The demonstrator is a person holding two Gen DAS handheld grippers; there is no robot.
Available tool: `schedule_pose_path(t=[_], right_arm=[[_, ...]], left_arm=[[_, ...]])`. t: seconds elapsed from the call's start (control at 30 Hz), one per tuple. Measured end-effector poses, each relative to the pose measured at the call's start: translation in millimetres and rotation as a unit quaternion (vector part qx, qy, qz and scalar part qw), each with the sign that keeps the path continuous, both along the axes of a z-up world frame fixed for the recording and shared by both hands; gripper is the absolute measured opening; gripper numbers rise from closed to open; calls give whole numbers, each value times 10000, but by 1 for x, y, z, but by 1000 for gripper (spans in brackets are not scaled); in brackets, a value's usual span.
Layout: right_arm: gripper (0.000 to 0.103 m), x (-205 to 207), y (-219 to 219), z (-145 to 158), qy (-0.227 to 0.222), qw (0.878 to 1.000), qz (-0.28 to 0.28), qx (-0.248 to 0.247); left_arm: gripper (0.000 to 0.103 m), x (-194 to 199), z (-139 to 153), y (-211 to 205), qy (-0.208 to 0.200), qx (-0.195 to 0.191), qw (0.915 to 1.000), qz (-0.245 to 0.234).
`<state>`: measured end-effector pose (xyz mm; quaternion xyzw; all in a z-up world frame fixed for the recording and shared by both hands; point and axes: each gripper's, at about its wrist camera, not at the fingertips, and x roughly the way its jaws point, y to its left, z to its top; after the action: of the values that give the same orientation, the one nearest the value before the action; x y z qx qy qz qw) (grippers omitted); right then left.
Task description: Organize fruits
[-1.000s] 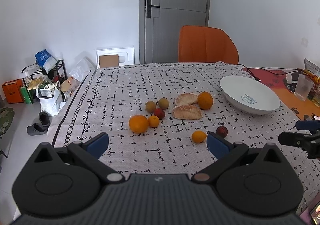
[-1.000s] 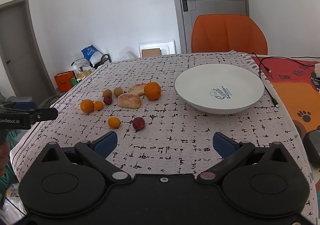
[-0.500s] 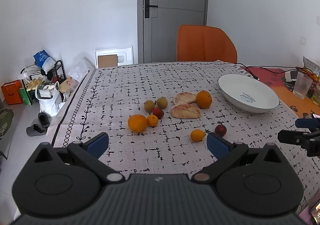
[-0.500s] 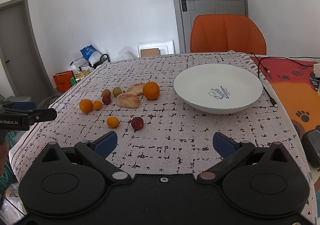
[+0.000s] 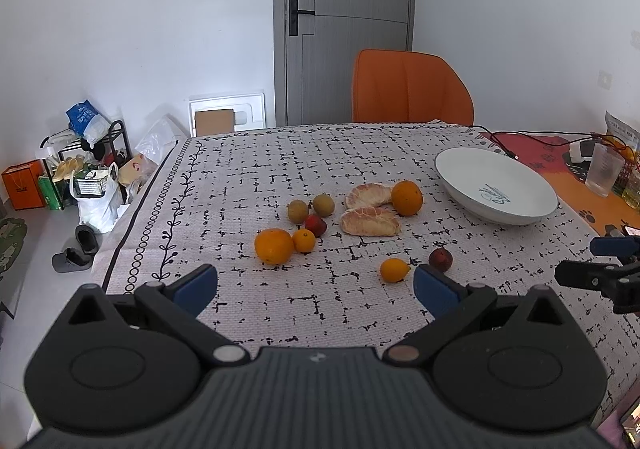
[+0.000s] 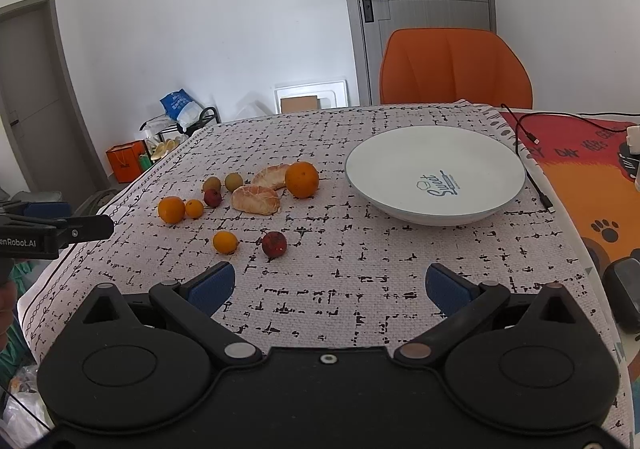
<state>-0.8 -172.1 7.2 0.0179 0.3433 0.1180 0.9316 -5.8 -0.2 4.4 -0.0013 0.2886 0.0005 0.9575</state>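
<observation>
Several fruits lie on the patterned tablecloth: a large orange [image 5: 273,246], a small orange [image 5: 304,240], a red fruit [image 5: 315,225], two brownish-green fruits [image 5: 298,210], two peeled pomelo pieces [image 5: 370,221], another orange [image 5: 407,198], a small orange [image 5: 394,270] and a dark red fruit [image 5: 440,259]. A white plate [image 5: 464,173] stands empty at the right. My left gripper [image 5: 316,287] is open above the near cloth. My right gripper [image 6: 328,285] is open, near the dark red fruit [image 6: 274,244] and small orange [image 6: 225,242], with the plate [image 6: 384,153] beyond.
An orange chair [image 5: 412,89] stands behind the table. A black cable [image 6: 532,177], a plastic cup [image 5: 604,169] and an orange mat [image 6: 592,185] lie right of the plate. Bags and a rack [image 5: 88,169] sit on the floor at left.
Both grippers have drifted slightly; the fruits sit a little lower and left in the views. Both grippers stay open and no fruit has moved.
</observation>
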Motion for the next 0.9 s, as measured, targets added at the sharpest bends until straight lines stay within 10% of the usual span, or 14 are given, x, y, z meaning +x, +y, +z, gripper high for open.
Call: schedule_pose_path(t=[0.9], right_arm=[[103,19,-4,-16,17,9997,141,180]], left_arm=[[103,25,-16,7,15,-183,9998,-20]])
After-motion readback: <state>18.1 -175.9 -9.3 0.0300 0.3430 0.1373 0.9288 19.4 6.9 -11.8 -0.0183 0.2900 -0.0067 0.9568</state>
